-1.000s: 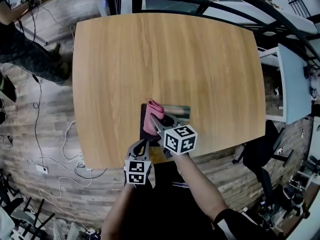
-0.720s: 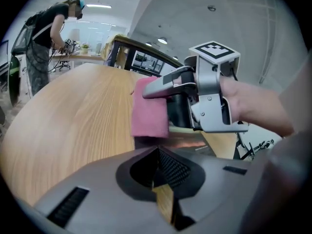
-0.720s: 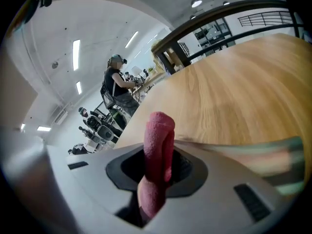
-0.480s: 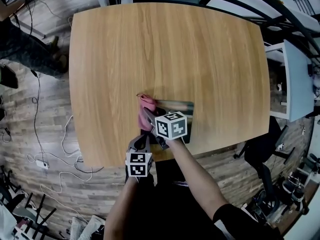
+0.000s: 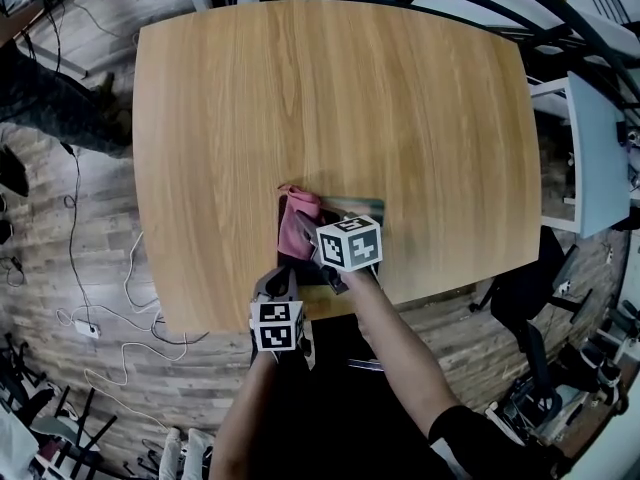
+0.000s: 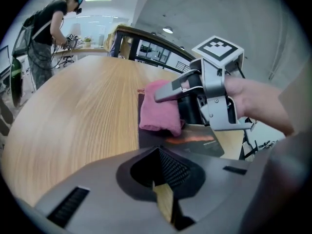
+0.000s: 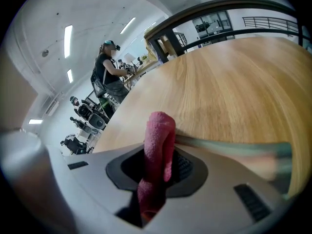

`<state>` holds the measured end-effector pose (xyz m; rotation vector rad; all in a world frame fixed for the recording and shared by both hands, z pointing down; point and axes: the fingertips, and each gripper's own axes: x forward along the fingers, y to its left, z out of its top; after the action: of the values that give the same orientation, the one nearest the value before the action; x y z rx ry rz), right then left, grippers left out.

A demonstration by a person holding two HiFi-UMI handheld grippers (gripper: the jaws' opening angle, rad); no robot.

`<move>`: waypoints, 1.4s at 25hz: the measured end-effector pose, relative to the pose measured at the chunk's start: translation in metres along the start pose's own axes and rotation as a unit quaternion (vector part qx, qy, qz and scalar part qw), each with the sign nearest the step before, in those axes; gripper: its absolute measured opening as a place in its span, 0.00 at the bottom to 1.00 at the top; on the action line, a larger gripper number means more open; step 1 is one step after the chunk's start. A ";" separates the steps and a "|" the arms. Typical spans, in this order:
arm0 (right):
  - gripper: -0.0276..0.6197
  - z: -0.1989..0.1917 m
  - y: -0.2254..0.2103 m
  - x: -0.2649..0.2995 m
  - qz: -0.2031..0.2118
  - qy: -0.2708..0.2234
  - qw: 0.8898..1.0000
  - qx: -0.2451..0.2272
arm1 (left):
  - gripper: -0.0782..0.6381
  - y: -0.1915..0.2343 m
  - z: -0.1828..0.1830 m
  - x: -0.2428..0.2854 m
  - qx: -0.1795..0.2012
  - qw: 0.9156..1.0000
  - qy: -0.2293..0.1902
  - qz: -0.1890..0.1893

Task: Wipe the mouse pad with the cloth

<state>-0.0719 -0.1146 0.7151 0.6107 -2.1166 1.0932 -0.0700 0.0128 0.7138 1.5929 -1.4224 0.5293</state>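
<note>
Cloth (image 5: pixel 298 220), long axis pointing away, on mouse pad (image 5: pixel 362 208), pinched by right gripper (image 5: pixel 306 240) fingers; left gripper (image 5: pixel 283 282) fingers pressed together.

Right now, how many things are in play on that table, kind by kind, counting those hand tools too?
Cloth: 1
Mouse pad: 1
Grippers: 2 (left gripper, right gripper)
Total: 4

The pad (image 5: pixel 362 208) lies on the bench (image 5: pixel 330 98) near its 6 o'clock edge. The cloth (image 5: pixel 296 213) rests on the pad's 9 o'clock side, pinched in the right claw (image 5: pixel 305 233), which reaches in from 4 o'clock. The left claw (image 5: pixel 282 284) sits at the pad's 7 o'clock corner.
</note>
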 end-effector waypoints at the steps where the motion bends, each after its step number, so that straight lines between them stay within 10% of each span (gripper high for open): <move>1: 0.19 -0.001 -0.004 -0.002 -0.003 0.000 1.000 0.002 | 0.14 0.001 0.000 0.000 -0.007 1.000 -0.001 -0.001; 35: 0.19 -0.039 -0.156 -0.136 -0.127 -0.064 0.985 0.098 | 0.14 0.001 -0.006 0.003 0.001 1.000 0.006 0.004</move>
<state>0.1353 -0.1529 0.7130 1.0396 -1.9815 1.1475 -0.0691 0.0168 0.7196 1.5826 -1.4206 0.5448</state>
